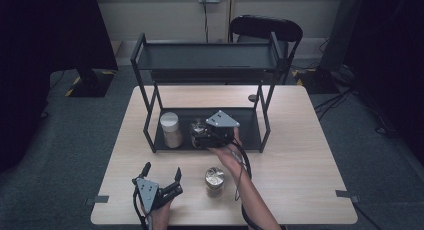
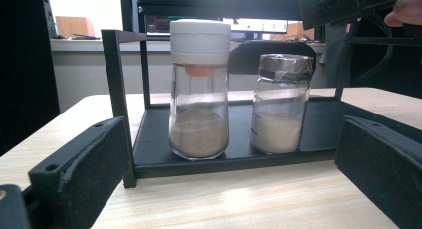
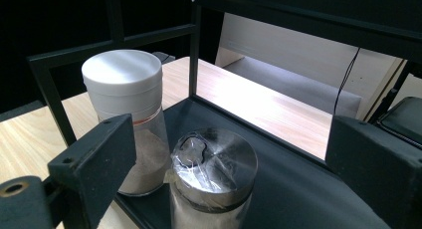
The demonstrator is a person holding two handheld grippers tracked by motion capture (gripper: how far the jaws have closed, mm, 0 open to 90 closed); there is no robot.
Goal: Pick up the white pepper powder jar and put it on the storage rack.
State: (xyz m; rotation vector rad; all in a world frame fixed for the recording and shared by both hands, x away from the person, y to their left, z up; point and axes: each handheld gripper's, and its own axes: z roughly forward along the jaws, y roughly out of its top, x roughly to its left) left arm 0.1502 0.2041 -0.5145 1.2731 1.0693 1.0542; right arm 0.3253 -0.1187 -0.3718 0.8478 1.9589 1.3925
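Right gripper (image 1: pixel 198 135) fingers (image 3: pixel 97 159) spread wide either side of the silver-lidded jar (image 3: pixel 214 186), pads clear of the glass, nothing pinched. Jar upright on the rack's (image 1: pixel 146 121) lower shelf, lid wrapped in clear film, pale powder inside as seen from the left gripper view (image 2: pixel 280 103). Just beside it, the white-capped jar (image 3: pixel 128 114), also upright on that shelf, part-filled with brownish powder, near the rack's left posts in the high view (image 1: pixel 170 129). Right hand (image 1: pixel 227 152) reaching in from the front edge of the rack, grey plate on top of the gripper, cable trailing back along the forearm.

Left gripper (image 1: pixel 162 181) fingers (image 2: pixel 87 169) likewise spread, holding nothing, low over the tabletop (image 1: pixel 295 155) near its front left corner, aimed at the rack and well apart from it.

Between the two hands, a third jar (image 1: pixel 214 181) with a shiny lid, standing alone on the tabletop in front of the rack. Upper shelf of the rack bare. Behind the tabletop, a black chair (image 1: pixel 265 30).
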